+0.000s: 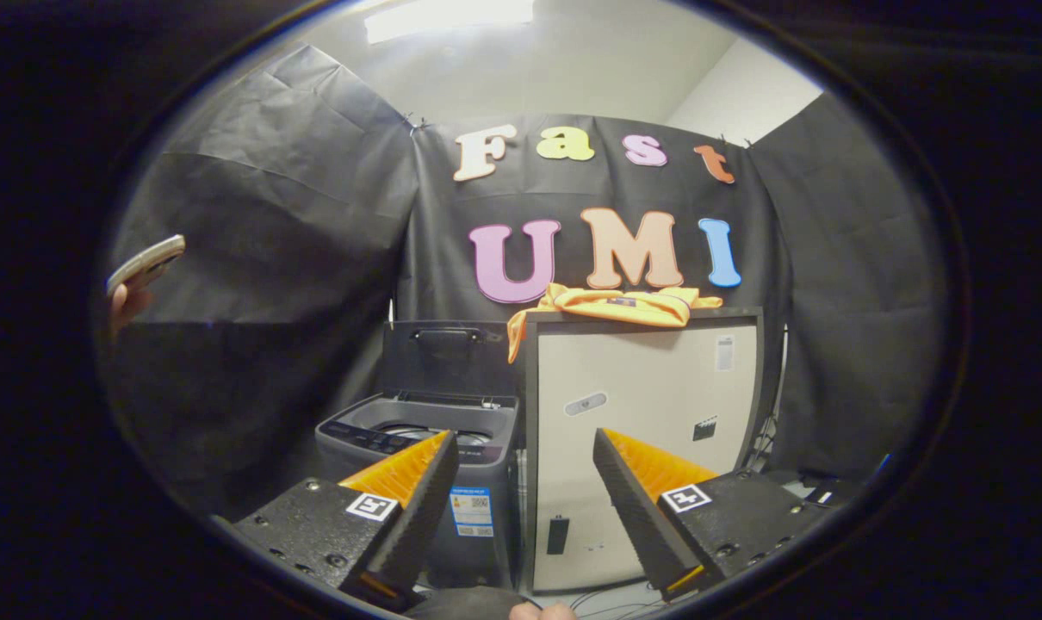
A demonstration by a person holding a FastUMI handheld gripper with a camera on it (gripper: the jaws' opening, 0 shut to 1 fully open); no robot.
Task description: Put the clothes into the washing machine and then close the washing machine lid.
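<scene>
Gripper fingers spread wide, holding nothing. Orange garment lies well beyond and above them on top of the beige cabinet, long axis left-right, one end drooping over the left edge. Washing machine sits left of the cabinet, lid raised (labels too small to read).

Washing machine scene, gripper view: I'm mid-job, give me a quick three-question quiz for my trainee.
1. True or false: the washing machine lid stands open.
2. Where does the orange garment lie? A) in the drum B) on top of the cabinet C) between the fingers
3. Fill in: the hand-held gripper fingers are ____ and hold nothing.

Key: 1 true; 2 B; 3 open.
</scene>
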